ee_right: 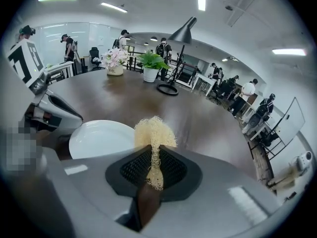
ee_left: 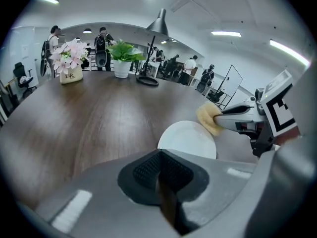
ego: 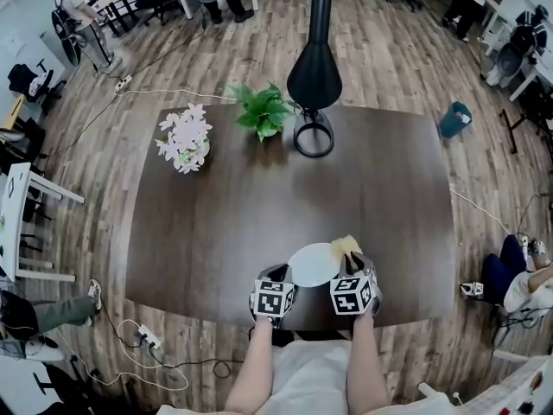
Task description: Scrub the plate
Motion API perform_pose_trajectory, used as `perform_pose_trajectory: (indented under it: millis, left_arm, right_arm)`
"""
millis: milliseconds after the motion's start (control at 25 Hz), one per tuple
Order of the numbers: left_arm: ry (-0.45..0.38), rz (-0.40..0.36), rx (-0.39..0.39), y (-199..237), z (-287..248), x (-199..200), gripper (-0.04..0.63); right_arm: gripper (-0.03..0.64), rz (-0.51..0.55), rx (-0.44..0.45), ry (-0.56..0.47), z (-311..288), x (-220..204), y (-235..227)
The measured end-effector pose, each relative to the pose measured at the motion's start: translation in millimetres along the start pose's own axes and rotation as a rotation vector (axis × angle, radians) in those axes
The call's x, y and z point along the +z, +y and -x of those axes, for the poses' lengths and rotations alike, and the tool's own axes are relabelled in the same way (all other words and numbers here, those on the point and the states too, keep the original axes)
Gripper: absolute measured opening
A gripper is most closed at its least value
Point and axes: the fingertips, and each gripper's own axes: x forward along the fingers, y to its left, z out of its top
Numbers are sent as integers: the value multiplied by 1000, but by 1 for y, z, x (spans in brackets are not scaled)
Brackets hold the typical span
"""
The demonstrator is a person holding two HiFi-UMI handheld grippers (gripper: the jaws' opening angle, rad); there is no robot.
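Observation:
A white plate (ego: 312, 264) lies flat on the dark wooden table (ego: 216, 223), close to its near edge. My right gripper (ego: 350, 260) is shut on a pale yellow fibrous scrubber (ego: 346, 245), held at the plate's right rim. In the right gripper view the scrubber (ee_right: 154, 133) sticks out past the jaws, with the plate (ee_right: 101, 138) to its left. My left gripper (ego: 280, 274) sits at the plate's left rim. Its jaws are shut, with nothing showing between them. From the left gripper (ee_left: 161, 155) I see the plate (ee_left: 190, 139) just beyond, and the scrubber (ee_left: 210, 117) at its far right.
At the back of the table stand a pot of pink-white flowers (ego: 184, 141), a green plant (ego: 262, 111) and a black lamp (ego: 314, 132). A teal bin (ego: 454, 119) is on the floor at the right. People and chairs ring the table.

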Motion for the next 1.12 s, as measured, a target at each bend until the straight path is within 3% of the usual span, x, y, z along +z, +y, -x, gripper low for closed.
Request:
perform_pose_trajectory:
  millis: [280, 440, 800, 1120]
  left_arm:
    - [60, -47, -41, 15, 7, -4, 0]
    - [84, -37, -82, 13, 1, -15, 2]
    - [106, -49, -110, 15, -3, -15, 0]
    - [118, -68, -151, 14, -4, -17, 0]
  right_arm:
    - [67, 19, 32, 118, 3, -14, 23]
    - [67, 41, 31, 159, -1, -20, 41]
    - [69, -56, 44, 167, 5, -19, 59]
    - [71, -106, 133, 154, 6, -12, 96]
